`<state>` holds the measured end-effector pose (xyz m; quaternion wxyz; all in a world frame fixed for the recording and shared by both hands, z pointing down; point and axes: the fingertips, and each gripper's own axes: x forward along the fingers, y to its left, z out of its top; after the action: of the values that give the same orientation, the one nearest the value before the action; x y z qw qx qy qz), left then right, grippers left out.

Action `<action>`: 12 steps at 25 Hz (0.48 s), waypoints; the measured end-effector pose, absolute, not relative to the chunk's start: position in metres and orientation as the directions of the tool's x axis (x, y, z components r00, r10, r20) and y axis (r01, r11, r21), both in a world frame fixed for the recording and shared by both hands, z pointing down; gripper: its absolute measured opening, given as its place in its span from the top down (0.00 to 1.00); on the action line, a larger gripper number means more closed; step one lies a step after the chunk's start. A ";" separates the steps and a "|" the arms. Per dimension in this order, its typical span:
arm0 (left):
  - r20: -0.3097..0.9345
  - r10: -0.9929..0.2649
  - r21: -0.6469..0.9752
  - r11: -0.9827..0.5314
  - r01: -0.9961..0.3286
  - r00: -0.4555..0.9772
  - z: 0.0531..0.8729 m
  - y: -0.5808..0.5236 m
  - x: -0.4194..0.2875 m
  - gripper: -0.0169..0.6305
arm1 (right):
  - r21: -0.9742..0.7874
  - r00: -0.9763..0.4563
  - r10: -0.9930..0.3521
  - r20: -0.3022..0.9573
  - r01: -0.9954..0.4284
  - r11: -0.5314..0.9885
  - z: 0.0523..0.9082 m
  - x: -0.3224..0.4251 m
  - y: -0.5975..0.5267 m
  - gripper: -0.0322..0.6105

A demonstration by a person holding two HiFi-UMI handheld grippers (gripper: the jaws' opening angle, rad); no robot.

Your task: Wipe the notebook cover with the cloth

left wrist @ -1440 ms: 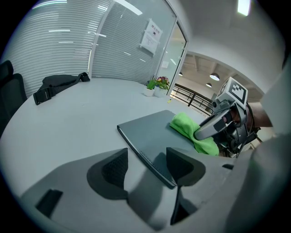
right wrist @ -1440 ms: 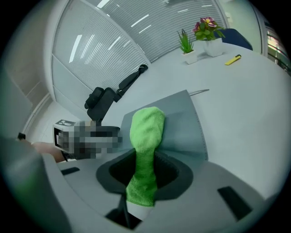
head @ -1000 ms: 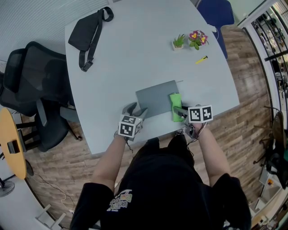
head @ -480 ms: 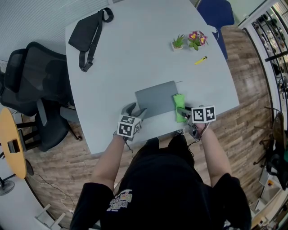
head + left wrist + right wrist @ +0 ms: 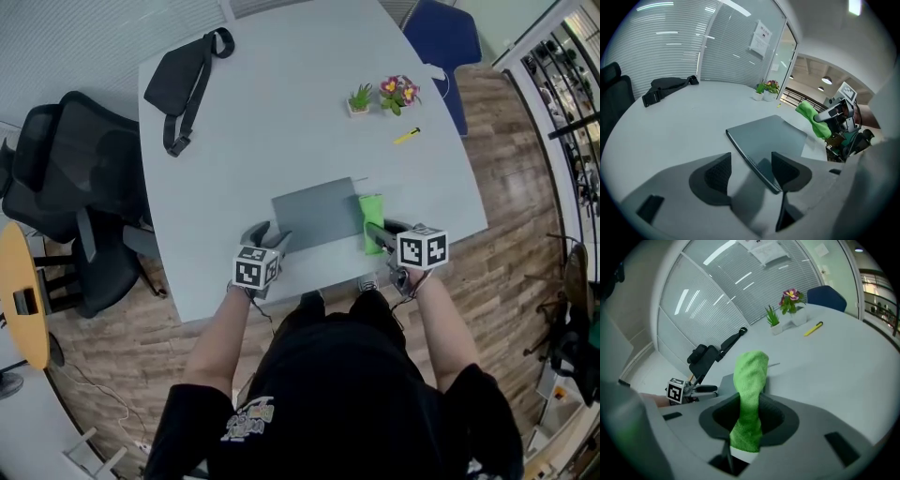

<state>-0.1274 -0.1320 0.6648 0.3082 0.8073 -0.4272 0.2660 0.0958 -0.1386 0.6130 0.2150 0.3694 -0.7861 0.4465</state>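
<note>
A grey notebook (image 5: 315, 215) lies flat near the table's front edge, and its near corner (image 5: 765, 143) shows just ahead of my left jaws. My left gripper (image 5: 262, 235) stands open at the notebook's near left corner, holding nothing (image 5: 750, 169). My right gripper (image 5: 378, 232) is shut on a green cloth (image 5: 371, 219). The cloth (image 5: 749, 391) stands up out of the jaws. Seen from the left gripper, the cloth (image 5: 813, 120) hangs in the air just past the notebook's right edge.
A black sling bag (image 5: 182, 75) lies at the far left of the table (image 5: 281, 112). Two small potted plants (image 5: 382, 94) and a yellow pen (image 5: 406, 136) sit at the far right. A black office chair (image 5: 67, 187) stands left, a blue chair (image 5: 442, 34) beyond.
The right gripper has carried the green cloth rightward, off the notebook's right edge. The left gripper has drawn back slightly from the notebook's corner.
</note>
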 end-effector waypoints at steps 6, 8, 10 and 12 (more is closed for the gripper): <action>0.639 -0.632 0.231 -0.385 -0.893 0.438 0.621 -0.132 -0.123 0.58 | -0.470 -0.677 -0.437 0.592 -0.731 0.495 0.565 0.100 -0.154 0.78; 0.607 -0.674 0.224 -0.362 -0.905 0.420 0.600 -0.131 -0.118 0.58 | -0.448 -0.698 -0.435 0.569 -0.707 0.547 0.550 0.099 -0.157 0.78; 0.570 -0.720 0.214 -0.334 -0.918 0.395 0.578 -0.131 -0.112 0.58 | -0.430 -0.724 -0.424 0.544 -0.675 0.599 0.534 0.096 -0.163 0.78; 0.532 -0.761 0.207 -0.309 -0.928 0.372 0.554 -0.129 -0.103 0.58 | -0.415 -0.750 -0.414 0.515 -0.642 0.645 0.518 0.095 -0.169 0.78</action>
<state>-0.1034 -0.1286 0.5541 0.2457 0.7909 -0.5340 0.1704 0.0953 -0.1692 0.5176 0.1904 0.2977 -0.8867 0.2981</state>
